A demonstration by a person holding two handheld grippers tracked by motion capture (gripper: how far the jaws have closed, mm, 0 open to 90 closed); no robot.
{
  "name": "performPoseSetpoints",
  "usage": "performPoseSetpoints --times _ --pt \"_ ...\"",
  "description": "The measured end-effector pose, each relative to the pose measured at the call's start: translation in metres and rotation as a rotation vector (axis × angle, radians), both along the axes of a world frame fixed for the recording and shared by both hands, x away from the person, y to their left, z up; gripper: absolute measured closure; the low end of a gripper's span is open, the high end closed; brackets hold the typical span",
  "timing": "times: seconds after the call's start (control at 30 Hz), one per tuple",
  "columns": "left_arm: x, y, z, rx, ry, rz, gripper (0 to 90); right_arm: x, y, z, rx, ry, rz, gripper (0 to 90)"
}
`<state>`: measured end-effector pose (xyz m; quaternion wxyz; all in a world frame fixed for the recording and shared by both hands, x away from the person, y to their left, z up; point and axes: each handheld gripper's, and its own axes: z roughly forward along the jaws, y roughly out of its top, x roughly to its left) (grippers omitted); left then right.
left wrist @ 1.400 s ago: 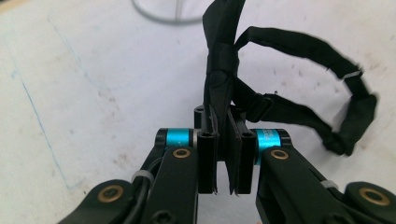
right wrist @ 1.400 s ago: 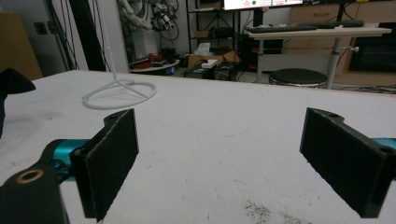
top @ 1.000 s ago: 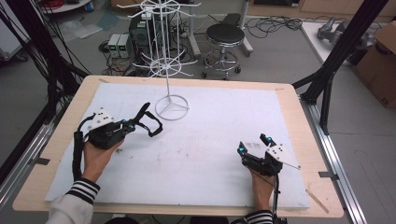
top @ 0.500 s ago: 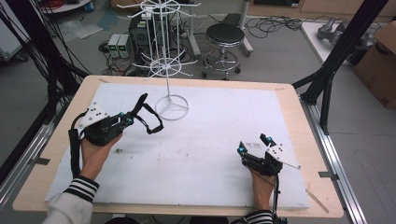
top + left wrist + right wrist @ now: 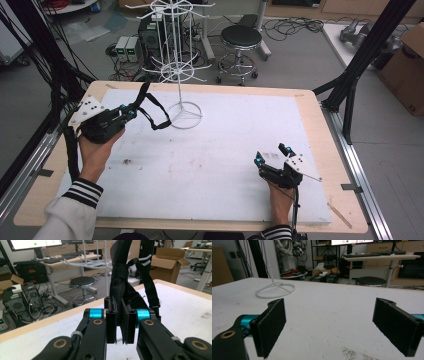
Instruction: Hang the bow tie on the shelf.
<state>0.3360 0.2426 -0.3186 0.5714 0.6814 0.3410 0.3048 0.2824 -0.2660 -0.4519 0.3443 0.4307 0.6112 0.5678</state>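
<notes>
Left tool [image 5: 131, 113] pinching black strap [image 5: 152, 107], right tool [image 5: 332, 325] wide open; could slip out before reaching wire rack [image 5: 175, 55] just ahead.

Matt black woven strap [image 5: 120, 285] lay between rough, felt-like tool pads [image 5: 272, 325]; white coated-wire rack [image 5: 181, 75] stood on a scuffed white mat over the pale wood desk [image 5: 320, 115].

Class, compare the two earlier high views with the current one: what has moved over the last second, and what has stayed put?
The left gripper, shut on the black strap, has risen and moved farther up the table, carrying the strap closer to the white wire rack. Nothing was taken or released. The right gripper stays open near the table's front right, and the rack has not moved.
</notes>
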Motion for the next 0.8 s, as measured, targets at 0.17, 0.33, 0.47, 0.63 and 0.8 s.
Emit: performPoseSetpoints --times 0.17,0.33,0.47,0.63,0.8 --pt "0.009 -0.002 0.011 -0.005 -0.016 0.003 84.1 0.000 0.000 0.000 0.001 -0.001 -0.002 10.6" --pt "0.021 -0.004 0.018 0.000 -0.020 0.010 84.1 0.000 0.000 0.000 -0.002 -0.002 -0.002 10.7" --pt "0.030 -0.006 0.021 0.001 -0.024 0.014 84.1 0.000 0.000 0.000 0.001 -0.002 -0.001 10.6" --pt "0.040 -0.009 0.019 0.014 -0.017 0.023 84.1 0.000 0.000 0.000 0.002 -0.002 -0.001 10.7" --pt "0.048 -0.008 0.015 0.006 -0.008 0.040 84.1 0.000 0.000 0.000 0.003 -0.001 0.000 10.7"
